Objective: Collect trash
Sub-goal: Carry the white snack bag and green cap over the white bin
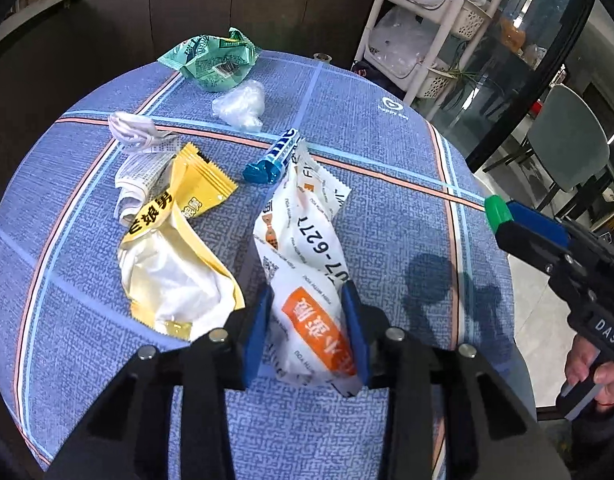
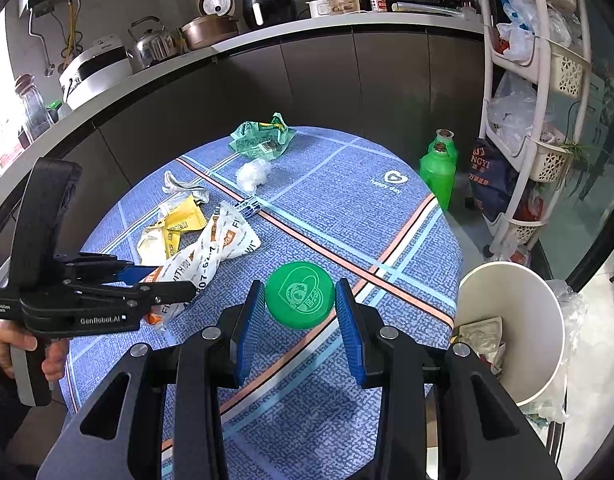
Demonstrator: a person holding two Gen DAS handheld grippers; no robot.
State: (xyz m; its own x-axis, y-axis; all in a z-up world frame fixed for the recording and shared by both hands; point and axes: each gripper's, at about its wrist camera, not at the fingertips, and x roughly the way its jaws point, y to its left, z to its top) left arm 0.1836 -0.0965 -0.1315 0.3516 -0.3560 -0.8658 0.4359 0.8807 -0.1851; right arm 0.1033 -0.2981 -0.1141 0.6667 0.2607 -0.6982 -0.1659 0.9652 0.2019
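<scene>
left gripper [image 1: 307,320] jaws pinch white wrapper [image 1: 303,248] | right gripper [image 2: 301,308] jaws clamp green cap [image 2: 299,294] | bin [image 2: 511,280] right view only

Blue plaid table [image 1: 387,160], yellow wrapper [image 1: 179,256], green wrapper [image 1: 211,60], crumpled receipt [image 1: 141,168]

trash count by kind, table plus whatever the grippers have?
Snack wrappers: 3 (white and orange wrapper, yellow wrapper, green wrapper)
Crumpled paper: 1 (crumpled receipt)
Clear plastic: 1 (plastic wad)
Candy rolls: 1 (blue candy roll)
Bottle caps: 1 (green cap)
Total: 7
</scene>
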